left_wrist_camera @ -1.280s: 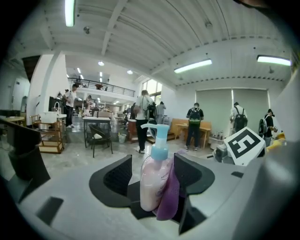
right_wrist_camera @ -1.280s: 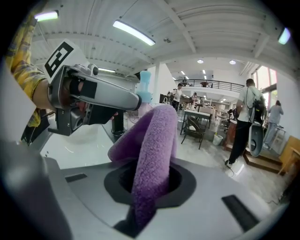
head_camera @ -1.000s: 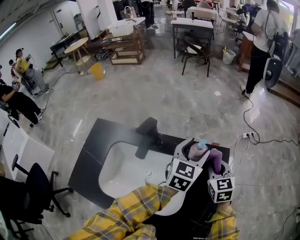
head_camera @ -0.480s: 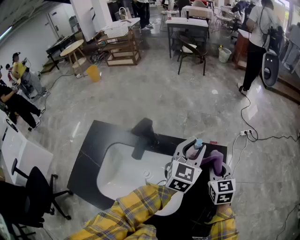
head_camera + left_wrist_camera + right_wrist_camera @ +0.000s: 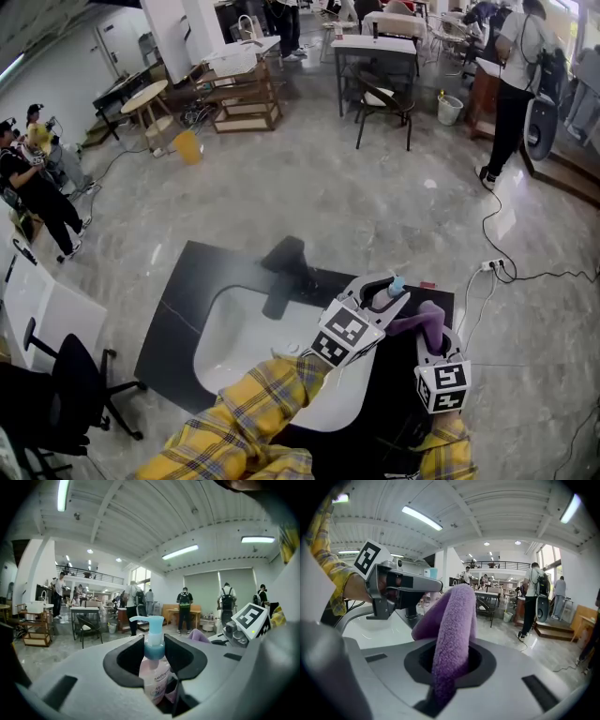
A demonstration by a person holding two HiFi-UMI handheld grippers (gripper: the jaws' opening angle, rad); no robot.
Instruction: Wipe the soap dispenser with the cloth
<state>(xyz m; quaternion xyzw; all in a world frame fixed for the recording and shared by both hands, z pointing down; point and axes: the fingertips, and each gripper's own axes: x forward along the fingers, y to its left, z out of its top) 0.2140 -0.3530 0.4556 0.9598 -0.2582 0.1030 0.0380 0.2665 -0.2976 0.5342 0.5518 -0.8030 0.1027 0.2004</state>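
Standing between the jaws of the left gripper (image 5: 384, 292), the soap dispenser (image 5: 154, 674), a pale pink bottle with a blue pump, is pinched at its shoulder just below the pump collar. These jaws have just been closing, and now they press on the bottle from both sides. The dispenser sits over the far right corner of the dark counter (image 5: 178, 309), to the right of the white basin (image 5: 246, 342) and the black faucet (image 5: 286, 272). Whether its base rests on the counter or is lifted clear cannot be told from these views. Just beside it to the right, the purple cloth (image 5: 453, 630) stands up in a fold from the right gripper (image 5: 450, 663), whose jaws are clamped on its lower part. Contact between cloth and bottle is not evident.

Step in hand: the bottle is secured and the cloth is ready, but wiping has apparently not begun. The next move calls for bringing the cloth's fold against the bottle's exposed side and rubbing along it while the left grip holds steady.
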